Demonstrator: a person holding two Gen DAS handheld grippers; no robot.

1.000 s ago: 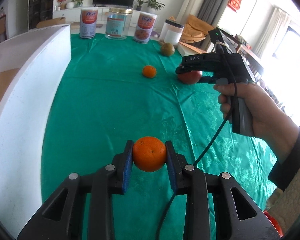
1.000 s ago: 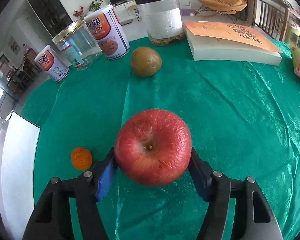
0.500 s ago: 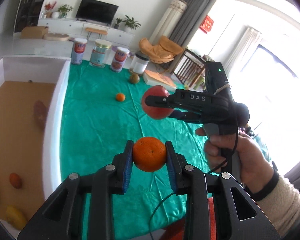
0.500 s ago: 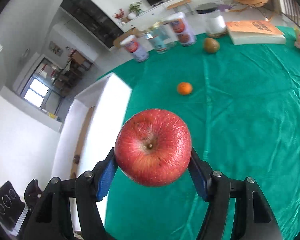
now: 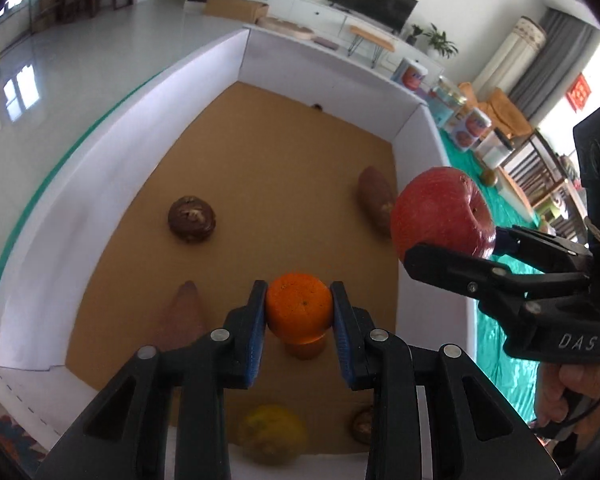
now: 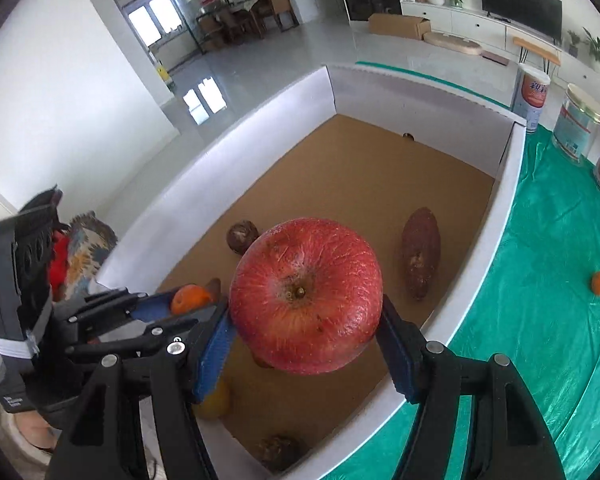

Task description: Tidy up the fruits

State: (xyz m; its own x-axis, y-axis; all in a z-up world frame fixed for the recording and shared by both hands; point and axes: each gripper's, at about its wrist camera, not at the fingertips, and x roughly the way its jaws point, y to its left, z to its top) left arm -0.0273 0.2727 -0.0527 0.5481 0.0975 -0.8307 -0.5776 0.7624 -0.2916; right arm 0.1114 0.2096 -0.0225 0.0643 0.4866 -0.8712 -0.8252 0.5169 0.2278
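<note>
Two grippers angled down over the white box (image 5: 416, 152), left gripper (image 5: 299, 312) pinching one orange (image 5: 299, 307), right gripper (image 6: 306, 332) clamping one red apple (image 6: 306, 296), two sweet potatoes (image 6: 419, 258) inside, one small orange (image 6: 599, 283) far right on the green desk (image 6: 548, 320)

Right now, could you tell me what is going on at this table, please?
A person is sorting fruit with two handheld grippers. The left gripper holds an orange and the right gripper an apple, both above the white box, which already holds several pieces. Another orange sits on the green cloth.
</note>
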